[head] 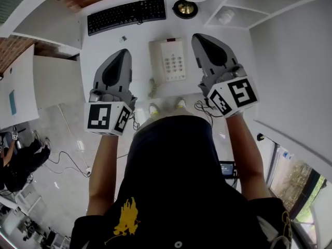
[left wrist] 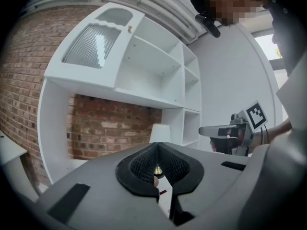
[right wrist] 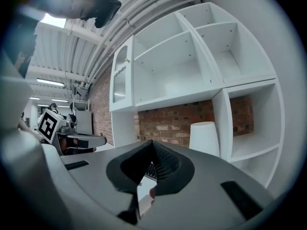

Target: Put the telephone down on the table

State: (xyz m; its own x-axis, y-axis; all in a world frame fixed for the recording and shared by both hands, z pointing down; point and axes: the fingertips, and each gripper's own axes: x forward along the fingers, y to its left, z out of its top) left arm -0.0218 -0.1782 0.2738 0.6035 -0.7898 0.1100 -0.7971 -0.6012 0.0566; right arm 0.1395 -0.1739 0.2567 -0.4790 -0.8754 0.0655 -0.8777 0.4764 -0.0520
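Hovering closest in, left gripper [head: 123, 52] at 10 o'clock and right gripper [head: 199, 36] at 2, fingers [left wrist: 144, 169] pressed together on both. Telephone [head: 168, 60] sits on the white table [head: 104, 51] between them at 12, keyboard [head: 127, 15] farther back at 11.

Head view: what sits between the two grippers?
The telephone, resting on the white table, shows between the left gripper and the right gripper in the head view; both grippers are shut and empty.
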